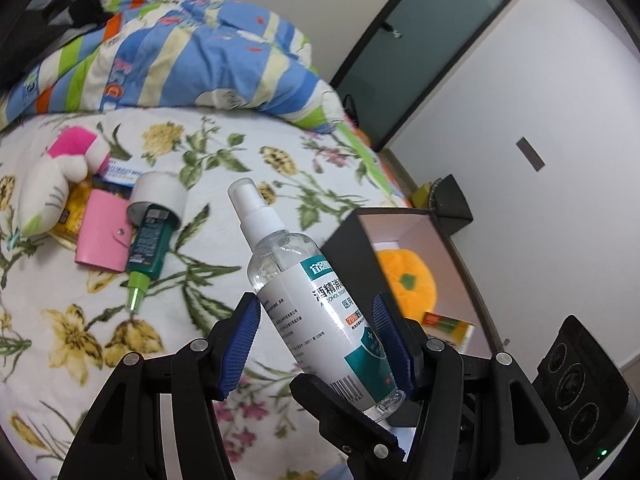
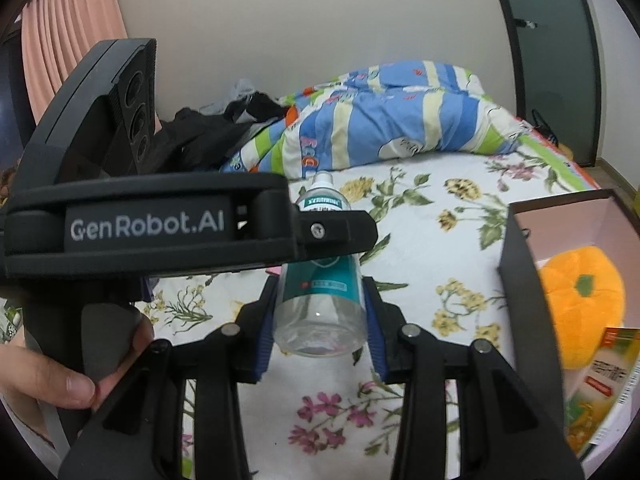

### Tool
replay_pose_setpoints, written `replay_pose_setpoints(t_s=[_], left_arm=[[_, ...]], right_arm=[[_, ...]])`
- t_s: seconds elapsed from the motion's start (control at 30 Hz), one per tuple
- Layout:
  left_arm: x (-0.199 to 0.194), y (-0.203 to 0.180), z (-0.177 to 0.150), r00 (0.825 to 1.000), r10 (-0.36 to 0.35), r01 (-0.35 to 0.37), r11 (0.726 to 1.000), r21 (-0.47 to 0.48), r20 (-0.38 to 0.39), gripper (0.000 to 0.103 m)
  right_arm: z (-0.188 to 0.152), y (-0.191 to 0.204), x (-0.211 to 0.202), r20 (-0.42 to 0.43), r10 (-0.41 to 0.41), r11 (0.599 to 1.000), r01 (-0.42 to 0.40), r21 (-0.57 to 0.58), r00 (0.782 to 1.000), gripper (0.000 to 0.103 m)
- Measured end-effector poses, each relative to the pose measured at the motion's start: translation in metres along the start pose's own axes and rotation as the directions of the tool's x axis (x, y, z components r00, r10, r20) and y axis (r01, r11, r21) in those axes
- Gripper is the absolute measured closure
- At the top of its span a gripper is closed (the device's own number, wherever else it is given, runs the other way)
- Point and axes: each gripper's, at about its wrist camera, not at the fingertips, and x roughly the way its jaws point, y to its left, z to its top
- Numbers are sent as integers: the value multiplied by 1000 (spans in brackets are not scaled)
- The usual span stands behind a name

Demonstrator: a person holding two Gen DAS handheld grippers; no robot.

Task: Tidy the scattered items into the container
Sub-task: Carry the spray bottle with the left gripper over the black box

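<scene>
Clear plastic, the spray bottle (image 1: 320, 312) hangs above the flowered bedspread (image 1: 200, 168), clamped from both sides: the left gripper (image 1: 320, 344) pinches its labelled body, the right gripper (image 2: 320, 320) squeezes its base. The open black box (image 1: 452, 240) sits just beside it, already holding an orange plush (image 1: 408, 280) and a small carton (image 1: 452, 326).

Spray bottle (image 1: 316, 300): clear glossy plastic, smooth printed label, white ribbed plastic nozzle. Left gripper (image 1: 320, 336) and right gripper (image 2: 320, 320) — matt black plastic with bright metal pins; the pads (image 1: 240, 340) are blue, finely ridged rubber-like material. Bedsheet (image 1: 200, 168): soft matt floral cloth. Box (image 1: 404, 232): matt black outside, pale smooth card inside. Pumpkin plush (image 2: 580, 300) — fuzzy orange pile. Card holder (image 1: 102, 240): smooth pink, faint sheen.
</scene>
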Motion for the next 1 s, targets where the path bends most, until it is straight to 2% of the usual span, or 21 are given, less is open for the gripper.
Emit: replay_pose_setpoints(t_s=[0.53,1.0], left_arm=[[1,-95,-18,998,-66,66,993,98,-5,43],[52,-174,-35,989,-124,135,977,167,-76,43]], right_arm=[[-8,-39,-87,86,-83,996,79,42,993,63],[-20,-109,-141,105,-179,979,167,118,978,63]])
